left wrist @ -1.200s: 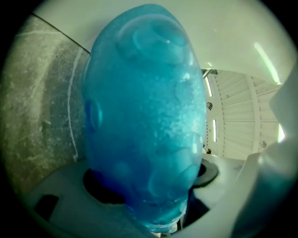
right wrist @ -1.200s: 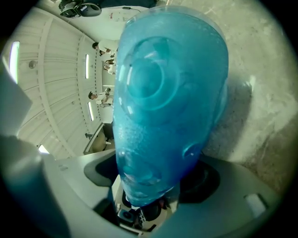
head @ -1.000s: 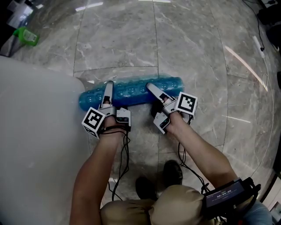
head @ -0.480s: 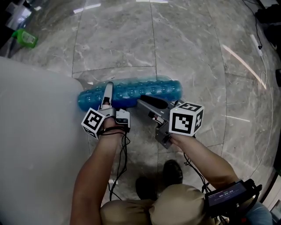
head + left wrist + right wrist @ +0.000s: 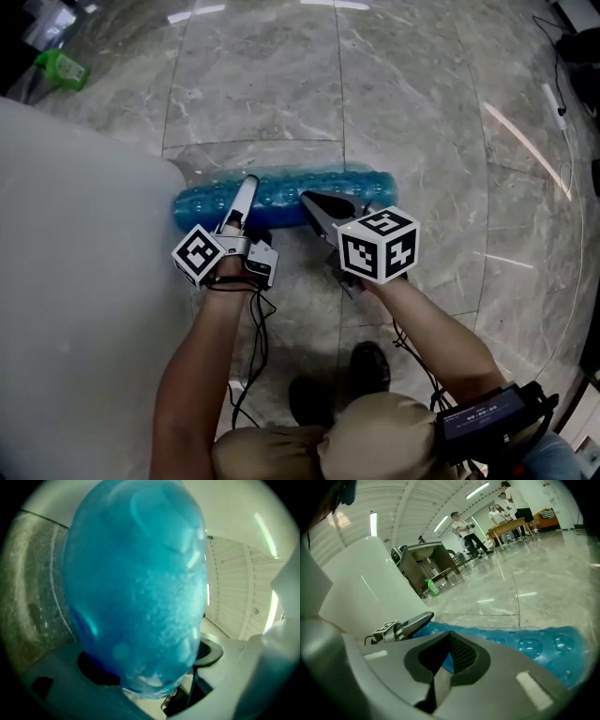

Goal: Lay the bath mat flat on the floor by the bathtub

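**A:** Where's the bath mat?

**B:** The blue, bubbled bath mat [image 5: 281,195] lies rolled into a tube on the marble floor [image 5: 422,131]. Its left end is right by the corner of the white bathtub [image 5: 75,281]; I can't tell whether they touch.

**A:** And the left claw?

**B:** The left claw [image 5: 246,199] straddles the roll near that end. Its jaws are wide apart and have just been opening, and the roll fills the gap. From above only the upper jaw shows, because the lower one is hidden under the roll. The left gripper view is almost all blue mat.

**A:** The right one?

**B:** The right claw [image 5: 307,199] is closed tight on nothing, its tip at the roll's near side. Contact is unclear.

**A:** Farther out?

**B:** A green bottle [image 5: 61,67] by the upper left edge, and small figures of people [image 5: 461,527] by a distant desk [image 5: 511,525].
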Available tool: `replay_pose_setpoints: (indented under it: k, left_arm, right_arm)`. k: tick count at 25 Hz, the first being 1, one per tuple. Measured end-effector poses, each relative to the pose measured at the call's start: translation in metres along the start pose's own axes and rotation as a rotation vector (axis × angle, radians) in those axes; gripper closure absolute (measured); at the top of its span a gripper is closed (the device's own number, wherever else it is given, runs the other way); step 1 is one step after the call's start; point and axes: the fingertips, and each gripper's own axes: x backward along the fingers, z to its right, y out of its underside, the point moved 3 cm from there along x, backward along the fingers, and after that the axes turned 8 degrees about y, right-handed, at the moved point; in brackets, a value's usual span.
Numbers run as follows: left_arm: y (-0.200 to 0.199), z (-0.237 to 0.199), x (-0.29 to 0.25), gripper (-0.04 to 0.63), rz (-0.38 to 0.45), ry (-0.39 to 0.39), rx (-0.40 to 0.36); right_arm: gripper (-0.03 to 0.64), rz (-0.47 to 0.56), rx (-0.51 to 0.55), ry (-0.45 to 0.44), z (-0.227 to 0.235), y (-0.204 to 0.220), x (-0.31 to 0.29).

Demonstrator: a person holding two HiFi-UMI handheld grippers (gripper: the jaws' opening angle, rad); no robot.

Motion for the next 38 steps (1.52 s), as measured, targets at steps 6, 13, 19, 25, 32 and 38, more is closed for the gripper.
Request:
replay_pose_setpoints:
  k: [6, 13, 19, 25, 32, 38]
  left_arm:
    - [0.006, -0.018, 0.02, 0.236, -0.017, -0.195, 0.079]
    - [0.014, -0.018, 0.039, 0.249, 0.098, -0.24, 0.14]
    - [0.022, -0.018, 0.042, 0.239, 0.084, -0.345, 0.208]
    - [0.022, -0.012, 0.04, 0.219, 0.035, -0.319, 0.116]
    - [0.025, -0.01, 0.039, 0.204, -0.028, -0.328, 0.077]
    - [0.029, -0.007, 0.04, 0.198, -0.119, -0.33, 0.037]
  right_arm:
    - [0.615, -0.008, 0.051, 0.019, -0.002, 0.001, 0.0]
    - [0.615, -0.01, 0.107, 0.029, -0.008, 0.008, 0.002]
    - [0.615, 0.007, 0.161, 0.061, -0.008, 0.007, 0.003]
    - [0.615, -0.029, 0.13, 0.032, -0.011, 0.011, 0.012]
    - [0.442, 0.014, 0.7, -0.092, -0.05, -0.013, 0.025]
    - [0.314, -0.193, 1.097, -0.109, -0.039, 0.017, -0.006]
